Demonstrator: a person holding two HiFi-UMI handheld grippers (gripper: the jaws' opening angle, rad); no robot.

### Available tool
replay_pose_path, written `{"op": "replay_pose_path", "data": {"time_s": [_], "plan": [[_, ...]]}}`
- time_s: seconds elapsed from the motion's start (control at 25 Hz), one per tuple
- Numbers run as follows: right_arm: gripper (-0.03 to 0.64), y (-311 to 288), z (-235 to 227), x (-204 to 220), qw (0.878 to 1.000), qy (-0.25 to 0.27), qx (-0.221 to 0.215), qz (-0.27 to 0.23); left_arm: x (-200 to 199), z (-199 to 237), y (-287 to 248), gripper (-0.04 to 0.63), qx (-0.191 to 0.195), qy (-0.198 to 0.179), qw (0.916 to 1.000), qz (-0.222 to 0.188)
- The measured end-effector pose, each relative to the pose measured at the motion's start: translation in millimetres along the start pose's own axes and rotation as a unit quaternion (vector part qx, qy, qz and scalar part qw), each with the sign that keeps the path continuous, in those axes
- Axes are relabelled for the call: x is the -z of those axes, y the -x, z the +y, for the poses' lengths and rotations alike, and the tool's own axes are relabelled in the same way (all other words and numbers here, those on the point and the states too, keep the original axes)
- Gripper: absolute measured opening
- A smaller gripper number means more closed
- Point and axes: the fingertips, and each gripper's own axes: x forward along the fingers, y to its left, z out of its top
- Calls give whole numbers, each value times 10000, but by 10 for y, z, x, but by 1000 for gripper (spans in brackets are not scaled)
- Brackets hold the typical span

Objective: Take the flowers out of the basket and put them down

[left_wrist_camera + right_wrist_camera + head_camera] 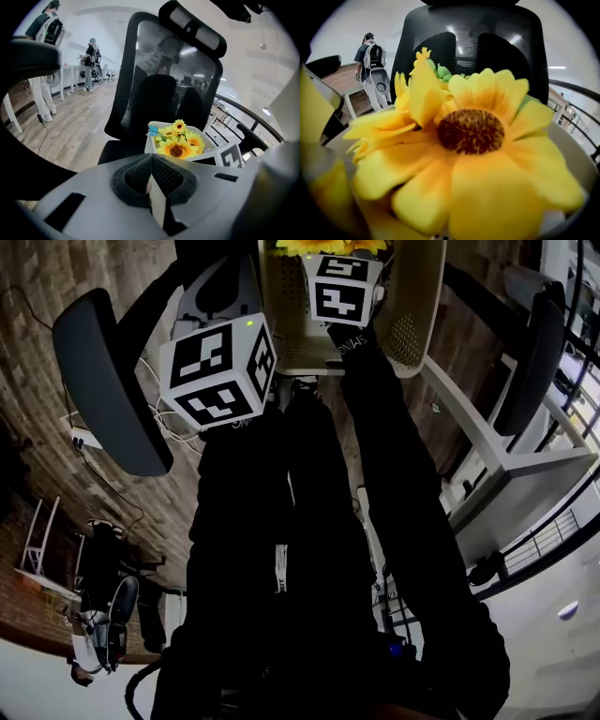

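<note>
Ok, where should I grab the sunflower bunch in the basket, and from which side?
Grip the sunflower bunch low, at the stems under the blooms, coming down from above. The heads stand above the basket rim, and its walls block the sides. The stems are hidden, and the soft petals would likely slip.

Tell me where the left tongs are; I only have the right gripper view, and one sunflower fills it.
Observer: The left tongs are closed, aimed at the basket but short of it.
Operator: What is the basket sitting on?
Observer: The seat of a black office chair.
Operator: Anything else in there I can't see?
Observer: A small blue butterfly at its left corner in the left gripper view.
</note>
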Motion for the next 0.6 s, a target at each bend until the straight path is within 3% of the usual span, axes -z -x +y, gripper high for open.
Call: {"op": "replay_pose_path", "data": {"time_s": [0.6], "plan": [[500, -410, 60, -308, 9992, -278, 18, -273, 60, 257, -113, -3, 41, 55, 9999, 98]]}}
